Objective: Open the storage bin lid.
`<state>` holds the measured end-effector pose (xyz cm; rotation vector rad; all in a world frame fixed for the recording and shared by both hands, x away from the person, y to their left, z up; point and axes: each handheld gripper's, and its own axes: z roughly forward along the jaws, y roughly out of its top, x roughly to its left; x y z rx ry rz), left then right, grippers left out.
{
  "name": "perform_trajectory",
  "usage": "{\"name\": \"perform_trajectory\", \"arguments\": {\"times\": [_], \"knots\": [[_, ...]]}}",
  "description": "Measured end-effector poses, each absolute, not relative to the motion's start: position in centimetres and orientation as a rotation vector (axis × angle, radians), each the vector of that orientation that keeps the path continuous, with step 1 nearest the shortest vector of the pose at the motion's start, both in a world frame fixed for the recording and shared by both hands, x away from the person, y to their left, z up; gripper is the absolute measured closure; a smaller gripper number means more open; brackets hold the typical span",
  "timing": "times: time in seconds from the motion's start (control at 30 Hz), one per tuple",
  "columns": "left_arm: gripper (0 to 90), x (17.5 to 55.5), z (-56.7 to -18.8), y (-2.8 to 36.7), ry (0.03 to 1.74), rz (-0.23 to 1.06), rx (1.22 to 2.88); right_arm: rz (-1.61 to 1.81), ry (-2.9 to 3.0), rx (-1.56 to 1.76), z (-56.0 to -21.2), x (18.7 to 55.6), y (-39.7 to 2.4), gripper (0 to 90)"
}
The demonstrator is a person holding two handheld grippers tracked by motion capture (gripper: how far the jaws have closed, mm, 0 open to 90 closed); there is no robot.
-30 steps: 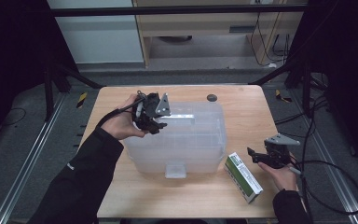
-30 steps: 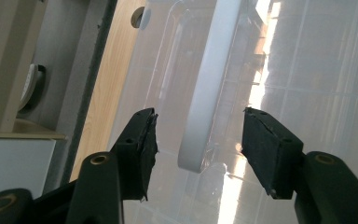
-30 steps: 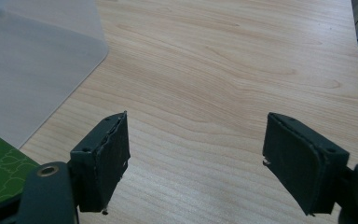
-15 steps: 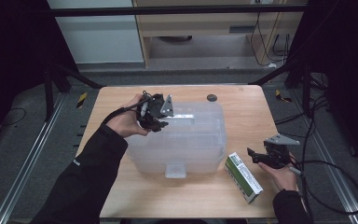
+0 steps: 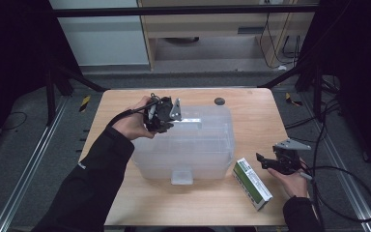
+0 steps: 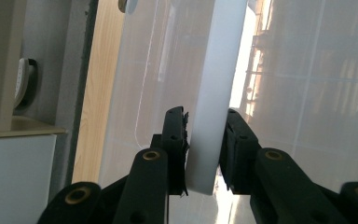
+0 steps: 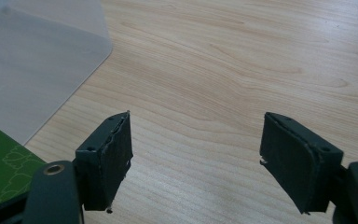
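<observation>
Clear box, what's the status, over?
Left tongs just closing on clear box's white latch. Right tongs open, idle beside green carton. Nothing blocking.

Left gripper (image 6: 206, 140) jaws closed onto white latch (image 6: 214, 93).

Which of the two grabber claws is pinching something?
The left gripper: its jaws have just been closing around the white latch on the clear box. The right gripper gapes open over bare table.
</observation>
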<state>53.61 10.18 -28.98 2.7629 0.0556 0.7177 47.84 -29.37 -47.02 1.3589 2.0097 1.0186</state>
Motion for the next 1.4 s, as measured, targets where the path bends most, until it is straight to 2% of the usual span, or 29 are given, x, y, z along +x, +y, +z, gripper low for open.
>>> {"name": "perform_trajectory", "arguments": {"times": [0.53, 0.67, 0.9, 1.4], "knots": [[74.4, 53.5, -28.8, 9.7, 0.034, 0.738, 2.798, 1.07, 2.023, 1.332, -45.3, 47.5, -28.7, 34.0], [74.4, 53.5, -28.8, 9.8, 0.031, 0.737, 2.795, 1.114, 2.043, 1.315, -43.9, 47.1, -28.2, 40.9], [74.5, 53.6, -28.7, 9.8, 0.029, 0.734, 2.795, 1.146, 2.054, 1.246, -42.3, 46.6, -27.3, 47.7], [73.6, 54.2, -28.0, 9.8, 0.062, 0.742, 2.783, 1.225, 2.105, 1.104, -39.0, 45.0, -24.9, 72.5]]}}
